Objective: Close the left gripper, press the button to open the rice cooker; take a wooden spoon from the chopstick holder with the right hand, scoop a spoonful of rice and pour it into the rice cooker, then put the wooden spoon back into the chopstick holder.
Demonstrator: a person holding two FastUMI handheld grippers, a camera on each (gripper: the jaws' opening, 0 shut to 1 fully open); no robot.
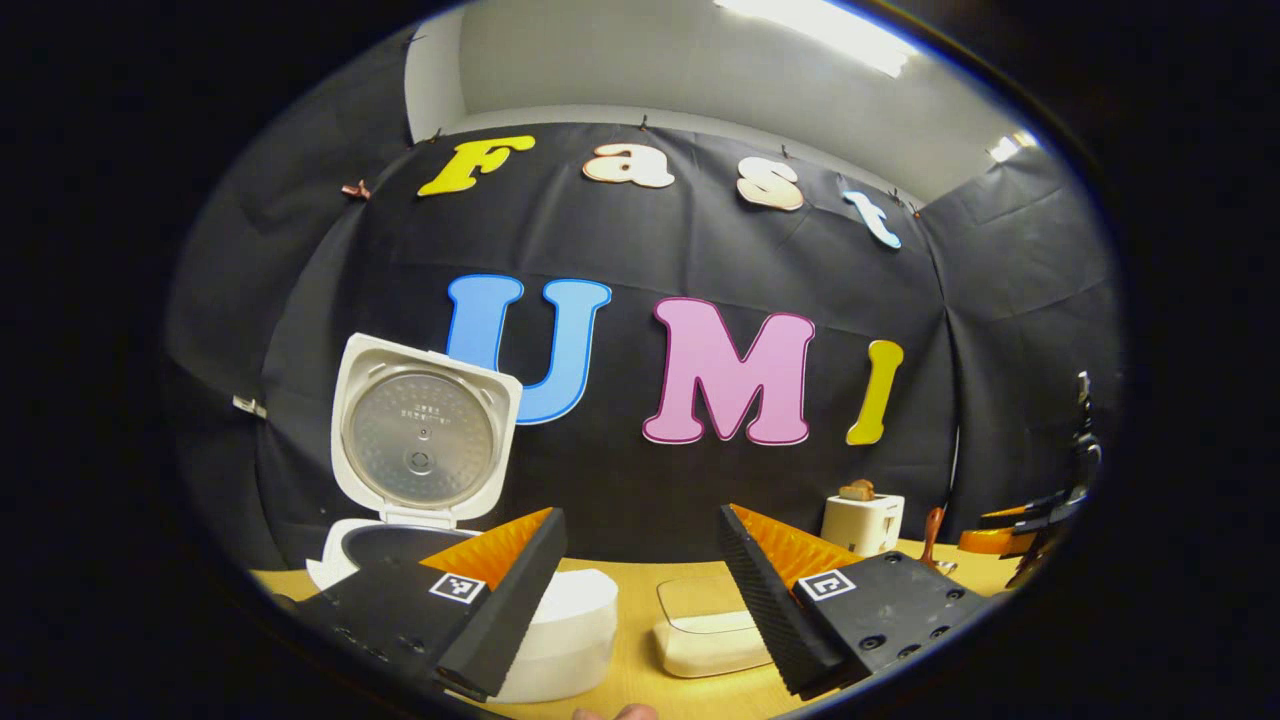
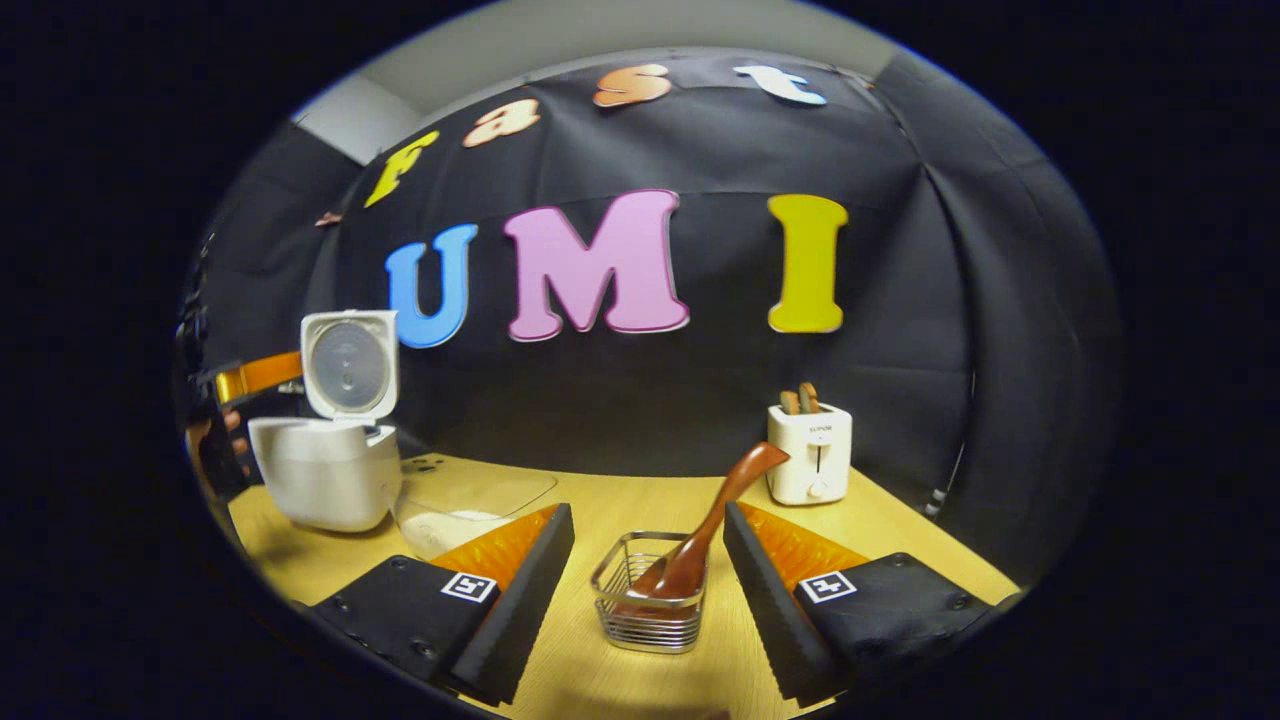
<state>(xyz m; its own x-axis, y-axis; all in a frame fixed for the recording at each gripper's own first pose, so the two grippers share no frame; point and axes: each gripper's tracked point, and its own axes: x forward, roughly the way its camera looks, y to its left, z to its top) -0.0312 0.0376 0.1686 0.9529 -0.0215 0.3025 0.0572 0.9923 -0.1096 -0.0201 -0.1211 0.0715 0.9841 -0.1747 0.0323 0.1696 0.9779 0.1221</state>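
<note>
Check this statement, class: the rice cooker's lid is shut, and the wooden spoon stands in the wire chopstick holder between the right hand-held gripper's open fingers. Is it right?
Not quite. The rice cooker has its lid raised open, as the right gripper view shows. The rest holds: the wooden spoon stands in the chopstick holder, framed by the open right hand-held gripper.

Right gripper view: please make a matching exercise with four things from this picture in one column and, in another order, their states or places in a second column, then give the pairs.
Things:
1. rice cooker
2. wooden spoon
3. toaster
4. right gripper

States or places:
A. open, holding nothing
B. lid raised
C. leaning in the wire chopstick holder
D. near the black wall, slices in its slots

Pairs: 1-B, 2-C, 3-D, 4-A
</note>
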